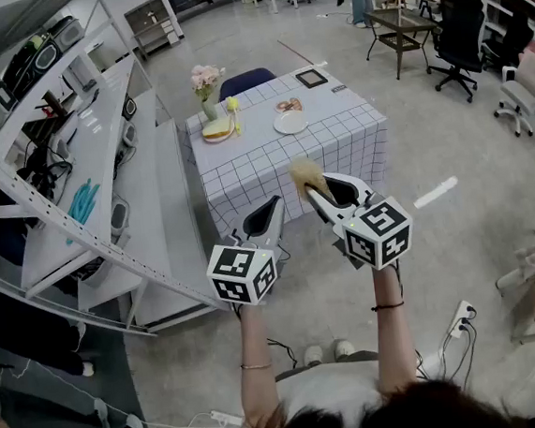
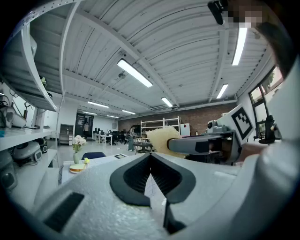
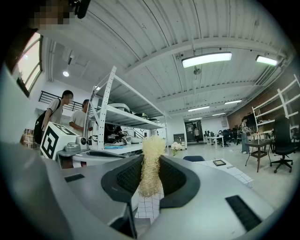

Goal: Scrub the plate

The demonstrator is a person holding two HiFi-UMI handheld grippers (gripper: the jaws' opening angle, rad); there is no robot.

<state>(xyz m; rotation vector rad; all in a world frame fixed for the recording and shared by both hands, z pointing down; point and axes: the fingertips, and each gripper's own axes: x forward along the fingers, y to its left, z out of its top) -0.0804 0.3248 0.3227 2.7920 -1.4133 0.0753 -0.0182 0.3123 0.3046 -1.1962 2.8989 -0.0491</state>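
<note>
Both grippers were held up over the bare floor, near the person and well apart from the table.

Right gripper: its own view showed the jaws pinching a pale yellow fibrous scrub pad. The pad stood upright between the pads and stuck out past the tips. In the head view the scrub pad pointed toward the table.

Left gripper: its own view showed the jaws pressed together at the tips with nothing between them. It sat just left of the right gripper, the two close but apart.

The white plate lay on the checked tablecloth near the table's middle, untouched by either gripper. A vase of flowers stood at the far left corner, with a second dish holding something tan just near of it. Metal shelving ran along the left.
</note>
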